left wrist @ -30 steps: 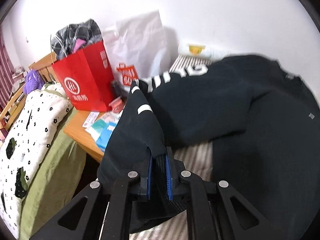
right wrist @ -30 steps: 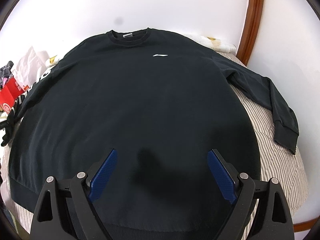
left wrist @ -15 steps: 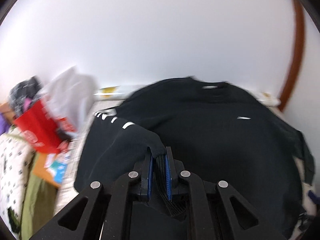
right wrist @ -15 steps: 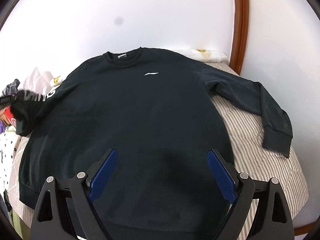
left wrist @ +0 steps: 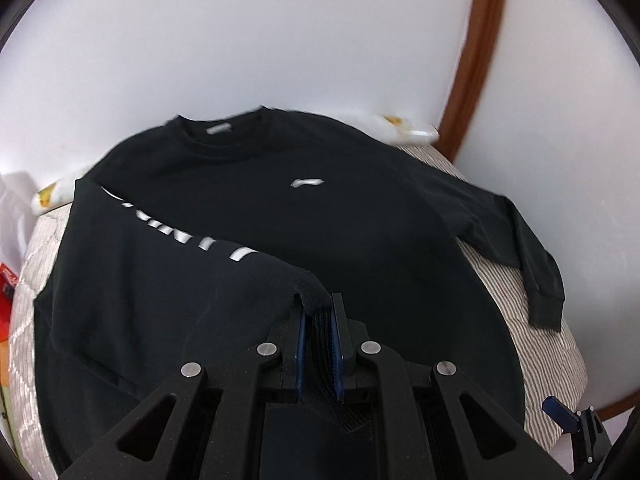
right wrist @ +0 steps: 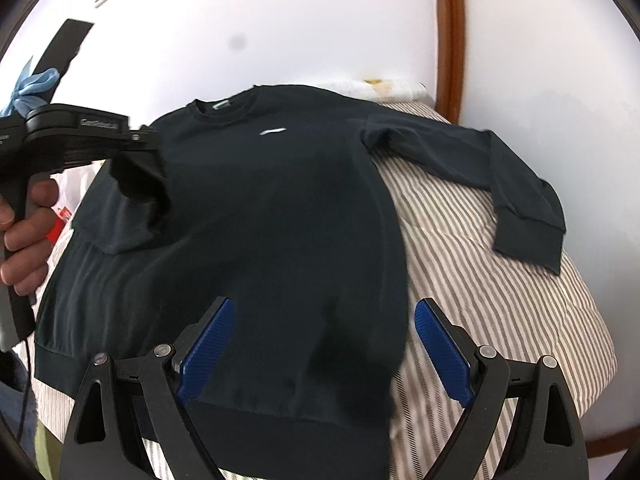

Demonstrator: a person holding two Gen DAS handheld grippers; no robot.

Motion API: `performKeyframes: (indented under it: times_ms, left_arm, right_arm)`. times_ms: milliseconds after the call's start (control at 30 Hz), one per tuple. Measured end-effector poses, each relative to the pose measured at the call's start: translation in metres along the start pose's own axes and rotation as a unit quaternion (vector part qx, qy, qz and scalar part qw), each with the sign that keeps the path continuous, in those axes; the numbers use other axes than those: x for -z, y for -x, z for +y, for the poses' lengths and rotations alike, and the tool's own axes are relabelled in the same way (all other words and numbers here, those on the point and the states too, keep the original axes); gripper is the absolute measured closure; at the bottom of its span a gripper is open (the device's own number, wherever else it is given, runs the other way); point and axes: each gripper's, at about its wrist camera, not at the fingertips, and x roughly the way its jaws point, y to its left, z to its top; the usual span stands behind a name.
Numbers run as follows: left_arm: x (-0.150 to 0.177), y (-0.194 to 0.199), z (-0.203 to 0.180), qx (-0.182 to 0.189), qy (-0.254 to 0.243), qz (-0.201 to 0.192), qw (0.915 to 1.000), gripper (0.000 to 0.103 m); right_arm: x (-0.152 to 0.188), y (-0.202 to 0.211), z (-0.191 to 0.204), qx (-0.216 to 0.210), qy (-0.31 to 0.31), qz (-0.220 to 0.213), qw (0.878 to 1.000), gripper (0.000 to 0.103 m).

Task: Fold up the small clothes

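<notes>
A black sweatshirt (left wrist: pixel 360 240) (right wrist: pixel 280 208) with a small white chest logo lies face up on a striped bed cover (right wrist: pixel 480 280). My left gripper (left wrist: pixel 319 312) is shut on the ribbed cuff (left wrist: pixel 316 296) of the lettered sleeve (left wrist: pixel 180 248), which is drawn across the left of the chest. In the right wrist view that gripper (right wrist: pixel 136 140) comes in from the left, held by a hand (right wrist: pixel 28 232). My right gripper (right wrist: pixel 320 344) stands open above the hem, nothing between its pads. The other sleeve (right wrist: pixel 500 176) lies spread out to the right.
A white wall stands behind the bed, with a brown wooden frame (left wrist: pixel 476 52) (right wrist: pixel 448 32) at the right. A pale pillow (right wrist: pixel 384 88) lies past the collar. A red bag (left wrist: pixel 6 280) and white plastic bag (left wrist: pixel 12 200) show at the left edge.
My left gripper has carried the sleeve cuff from the bedside at the left across over the sweatshirt's body. The right gripper has drifted right, still open.
</notes>
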Motion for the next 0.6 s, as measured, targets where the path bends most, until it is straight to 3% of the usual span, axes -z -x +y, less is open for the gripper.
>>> performKeyframes:
  times_ms: [200, 300, 367, 467, 600]
  left_arm:
    - [0.006, 0.011, 0.005, 0.022, 0.003, 0.000, 0.9998, 0.084]
    - [0.007, 0.022, 0.033, 0.012, 0.015, -0.016, 0.9997, 0.062]
    - [0.015, 0.039, 0.060, -0.004, 0.027, -0.034, 0.9990, 0.041]
    - [0.029, 0.056, 0.103, -0.040, 0.044, -0.047, 0.9971, 0.041]
    - [0.059, 0.063, 0.162, -0.101, 0.067, -0.029, 0.9923, 0.040]
  right_arm:
    - [0.003, 0.001, -0.002, -0.004, -0.007, 0.006, 1.000, 0.012]
    - [0.000, -0.003, 0.009, -0.021, -0.002, 0.009, 1.000, 0.012]
    - [-0.004, -0.007, 0.022, -0.036, 0.008, 0.009, 0.999, 0.012]
    - [-0.014, -0.016, 0.041, -0.058, 0.021, 0.007, 0.998, 0.012]
    - [-0.032, -0.039, 0.057, -0.084, 0.012, 0.017, 0.996, 0.012]
